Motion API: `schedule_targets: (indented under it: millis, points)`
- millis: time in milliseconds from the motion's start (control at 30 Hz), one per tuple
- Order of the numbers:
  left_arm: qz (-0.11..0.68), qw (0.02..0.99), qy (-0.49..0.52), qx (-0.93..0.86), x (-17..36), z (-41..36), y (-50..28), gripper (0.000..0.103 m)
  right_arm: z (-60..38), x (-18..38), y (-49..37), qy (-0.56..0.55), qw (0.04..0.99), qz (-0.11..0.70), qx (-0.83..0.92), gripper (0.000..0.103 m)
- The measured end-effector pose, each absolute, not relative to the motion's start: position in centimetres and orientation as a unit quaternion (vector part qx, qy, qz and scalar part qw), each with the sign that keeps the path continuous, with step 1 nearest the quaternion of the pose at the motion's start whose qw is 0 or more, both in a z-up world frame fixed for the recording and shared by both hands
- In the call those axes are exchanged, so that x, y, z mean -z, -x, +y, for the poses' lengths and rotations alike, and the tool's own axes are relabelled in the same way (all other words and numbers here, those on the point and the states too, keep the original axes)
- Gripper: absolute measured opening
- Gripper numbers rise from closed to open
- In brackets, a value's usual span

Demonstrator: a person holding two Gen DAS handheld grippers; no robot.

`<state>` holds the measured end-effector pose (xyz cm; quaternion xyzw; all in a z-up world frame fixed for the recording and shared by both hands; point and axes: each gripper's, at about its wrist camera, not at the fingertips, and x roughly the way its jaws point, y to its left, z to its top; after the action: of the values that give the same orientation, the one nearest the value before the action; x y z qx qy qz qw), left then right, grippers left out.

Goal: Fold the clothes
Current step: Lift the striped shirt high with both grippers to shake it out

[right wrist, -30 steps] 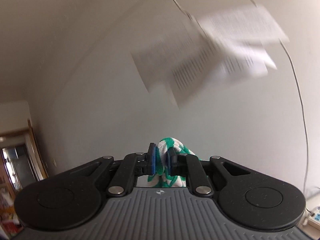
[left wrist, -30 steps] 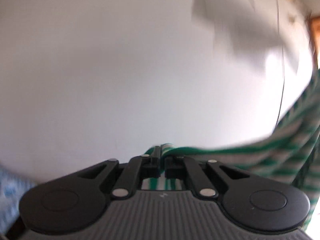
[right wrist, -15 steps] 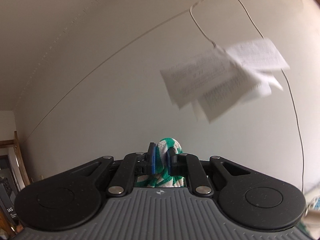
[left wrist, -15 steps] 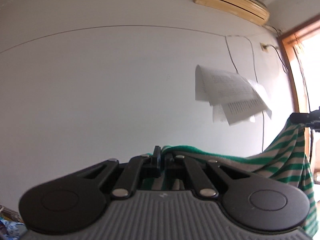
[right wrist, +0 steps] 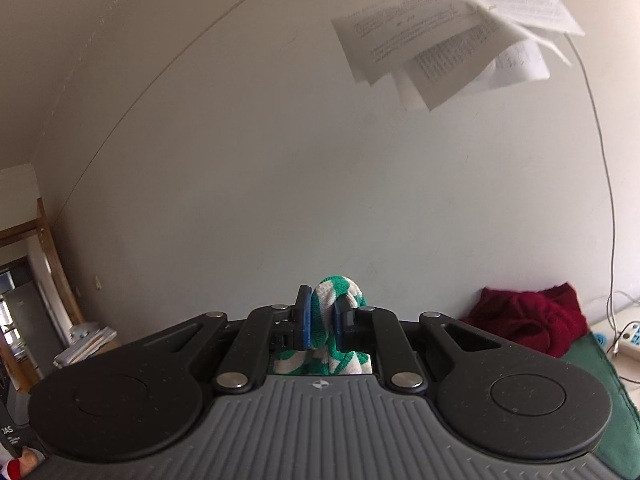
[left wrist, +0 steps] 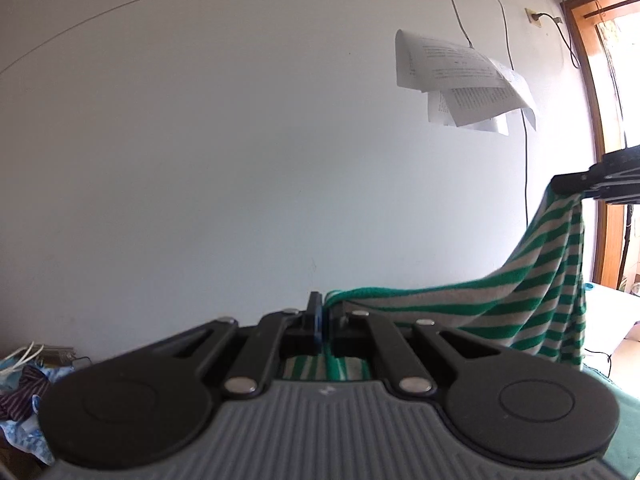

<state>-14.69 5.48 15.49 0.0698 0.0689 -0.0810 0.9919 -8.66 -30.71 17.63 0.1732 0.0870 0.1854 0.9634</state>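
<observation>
Holding a green-and-grey striped knitted garment (left wrist: 520, 280) in mid-air, clear of any surface, one edge per claw. Left gripper (left wrist: 325, 316) pinched almost fully closed on a thin green hem; right gripper (right wrist: 323, 322) clamped narrowly on a thicker bunched wad of the same striped cloth (right wrist: 340, 300), blue pads pressing either side. From the left wrist view, right gripper visible at far right (left wrist: 600, 184), cloth draping from it and sagging across to the left claw. Probable reason for two separated grips: spreading the top edge so the body hangs flat under its own weight before a fold. Sag between the claws suggests the edge not yet taut. Both claws aimed nearly level at a plain white wall (left wrist: 200, 140), printed paper sheets (left wrist: 460, 80) hanging on a wire up right. Dark red crumpled garment (right wrist: 528, 320) lying far right on a green mat (right wrist: 600, 380), apart from the held piece. Fold itself judged not started.
</observation>
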Motion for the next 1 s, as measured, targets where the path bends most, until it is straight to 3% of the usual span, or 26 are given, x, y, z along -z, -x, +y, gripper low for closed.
schedule_targets:
  millis: [233, 500, 767, 1000]
  points:
    - [0.109, 0.992, -0.061, 0.017, -15.5, 2.6, 7.6, 0.005, -29.9, -15.0, 2.0, -0.115, 0.973, 0.150, -0.134, 0.012]
    - [0.178, 0.977, -0.107, -0.038, -8.8, -0.5, -1.4, 0.003, -27.3, -7.1, -5.1, -0.072, 0.966, 0.248, -0.019, 0.011]
    - [0.222, 0.964, -0.148, -0.023, -6.8, -0.2, -7.2, 0.002, -25.4, -6.6, -9.0, -0.051, 0.968, 0.242, 0.041, 0.011]
    - [0.291, 0.939, -0.179, 0.042, -1.5, -0.5, -7.4, 0.026, -24.4, -4.9, -12.3, -0.050, 0.962, 0.251, 0.095, 0.011]
